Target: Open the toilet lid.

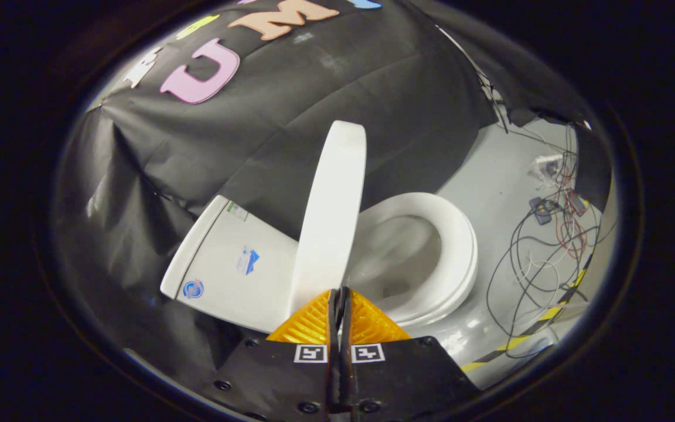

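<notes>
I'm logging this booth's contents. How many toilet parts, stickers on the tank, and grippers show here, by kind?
Toilet parts: 3: raised lid, seat, tank
Stickers on the tank: 3
Grippers: 1: gripper, fingers closed together at the lid's lower edge
Total: 7

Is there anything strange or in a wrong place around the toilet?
Yes: loose cables lie tangled on the floor beside the toilet seat, which looks untidy. The toilet lid stands raised, edge-on, just ahead of the shut claw. Nothing looks spilled or broken.
</notes>
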